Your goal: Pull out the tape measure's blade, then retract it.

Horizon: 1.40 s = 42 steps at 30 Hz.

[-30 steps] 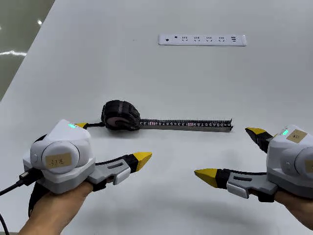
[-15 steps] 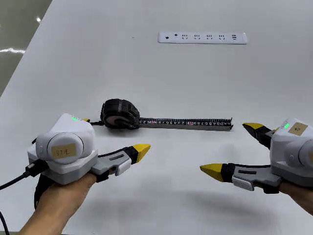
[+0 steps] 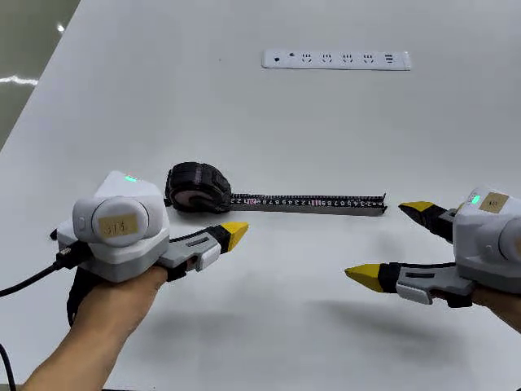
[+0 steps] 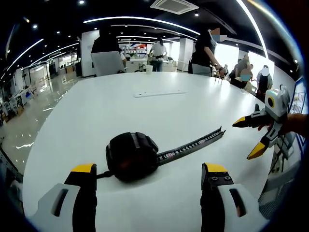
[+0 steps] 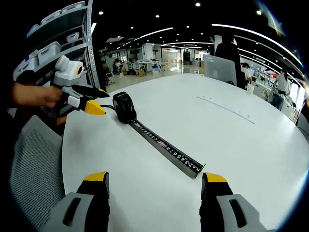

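Left side first: the left tongs (image 4: 148, 168) are spread wide and hold nothing. The jaws line up either side of the tape measure (image 3: 199, 188), just short of it, with no contact that I can see. That black case lies toward the left edge of the white table (image 3: 285, 122). It looks chunky and rubber-clad, so probably dense for its size and easy to grip, and best pinched across its flat sides.

Moving right, the blade (image 3: 309, 203) is already out, lying flat along the table. It's likely thin, springy steel, ready to snap back, so hold it by the hook end (image 3: 383, 202).

At the right edge, the right tongs (image 3: 389, 241) are also wide open and empty, near that hook but clear of it.
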Available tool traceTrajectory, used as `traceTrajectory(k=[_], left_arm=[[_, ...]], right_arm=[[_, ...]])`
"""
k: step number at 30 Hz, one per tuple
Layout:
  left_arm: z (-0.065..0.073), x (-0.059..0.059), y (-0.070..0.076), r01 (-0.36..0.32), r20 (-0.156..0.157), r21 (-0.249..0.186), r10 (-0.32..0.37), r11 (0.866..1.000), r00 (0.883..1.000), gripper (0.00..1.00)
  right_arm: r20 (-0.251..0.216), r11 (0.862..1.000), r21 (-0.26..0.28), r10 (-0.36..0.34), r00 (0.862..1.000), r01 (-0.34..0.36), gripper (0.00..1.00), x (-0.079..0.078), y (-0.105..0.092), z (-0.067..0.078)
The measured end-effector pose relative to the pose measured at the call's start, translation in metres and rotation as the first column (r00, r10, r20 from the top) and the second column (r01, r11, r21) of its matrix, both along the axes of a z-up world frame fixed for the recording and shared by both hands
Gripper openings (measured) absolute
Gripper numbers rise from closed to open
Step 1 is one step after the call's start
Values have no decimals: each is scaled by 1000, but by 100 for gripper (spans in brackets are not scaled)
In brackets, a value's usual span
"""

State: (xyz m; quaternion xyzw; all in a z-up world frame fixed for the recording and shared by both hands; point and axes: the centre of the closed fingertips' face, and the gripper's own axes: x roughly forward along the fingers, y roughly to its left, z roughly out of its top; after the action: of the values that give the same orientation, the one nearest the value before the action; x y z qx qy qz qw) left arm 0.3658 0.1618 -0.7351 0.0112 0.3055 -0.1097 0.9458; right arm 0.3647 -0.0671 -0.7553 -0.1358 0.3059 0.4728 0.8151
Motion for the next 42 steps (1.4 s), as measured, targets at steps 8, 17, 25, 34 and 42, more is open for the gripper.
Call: traceTrajectory(k=[8, 17, 25, 34, 42], left_arm=[[0, 8, 3, -21, -6, 8, 21, 1000, 1000, 84], [0, 20, 8, -45, -9, 14, 45, 999, 999, 81], [-3, 23, 11, -70, -29, 9, 70, 998, 997, 77], [-8, 29, 10, -101, -48, -18, 101, 995, 994, 72], [-13, 32, 12, -144, -66, -29, 142, 989, 988, 69]], right_arm=[[5, 999, -18, 44, 999, -44, 70, 11, -5, -5], [6, 995, -48, 91, 996, -91, 62, 24, -9, -12], [7, 989, -77, 124, 992, -123, 57, 34, -12, -17], [-1, 978, -116, 173, 985, -172, 52, 47, -18, -24], [-14, 963, -135, 233, 972, -233, 44, 55, -18, -29]])
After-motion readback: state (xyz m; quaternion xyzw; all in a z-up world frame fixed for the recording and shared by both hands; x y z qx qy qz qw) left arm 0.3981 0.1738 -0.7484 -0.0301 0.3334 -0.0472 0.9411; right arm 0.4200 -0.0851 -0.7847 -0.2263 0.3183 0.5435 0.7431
